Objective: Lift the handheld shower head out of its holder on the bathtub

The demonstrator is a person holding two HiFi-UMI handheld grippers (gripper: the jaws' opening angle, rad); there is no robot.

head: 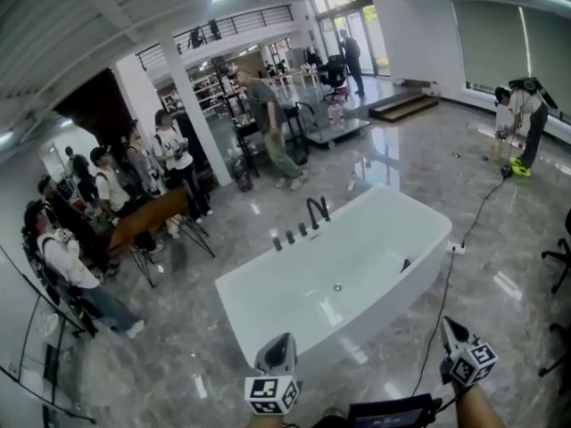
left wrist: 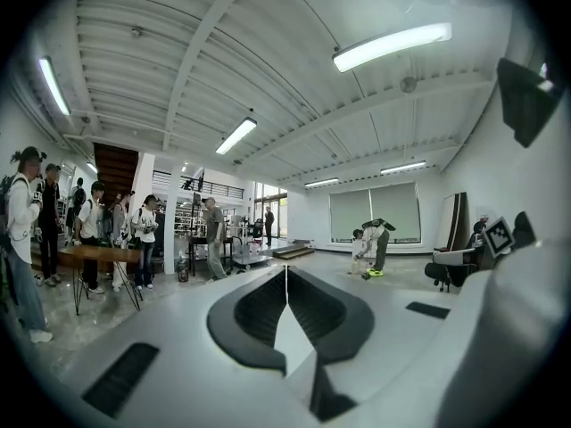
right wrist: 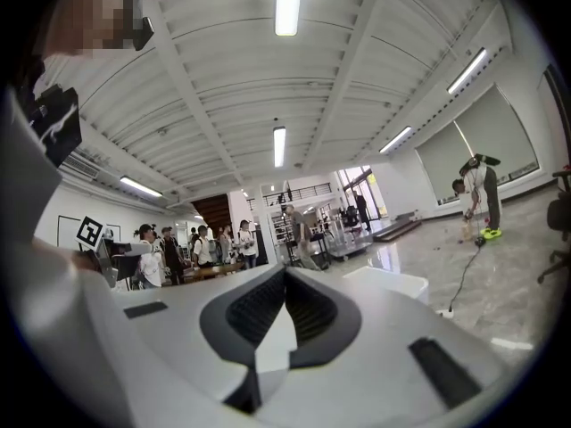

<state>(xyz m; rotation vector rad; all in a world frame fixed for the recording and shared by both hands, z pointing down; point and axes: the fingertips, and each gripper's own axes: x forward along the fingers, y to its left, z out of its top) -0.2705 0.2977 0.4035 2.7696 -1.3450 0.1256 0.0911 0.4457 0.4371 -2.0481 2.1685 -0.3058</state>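
A large hall with a glossy grey marble floor [head: 375,159], seen from above. A white freestanding bathtub [head: 252,269] sits at the centre, with a dark curved faucet [head: 317,210] and a row of small dark knobs [head: 290,237] on its far rim. At the bottom edge, 2 handheld grippers point toward the tub: the left gripper [head: 285,339] and the right gripper [head: 449,324], each bearing a cube with square markers. A black cable [head: 471,224] runs across the floor to a white power strip [head: 457,248]. At left, several people gather around a wooden table [head: 147,217]. Farther back, 1 person walks [head: 272,123]; at far right, another person bends over [head: 526,119].
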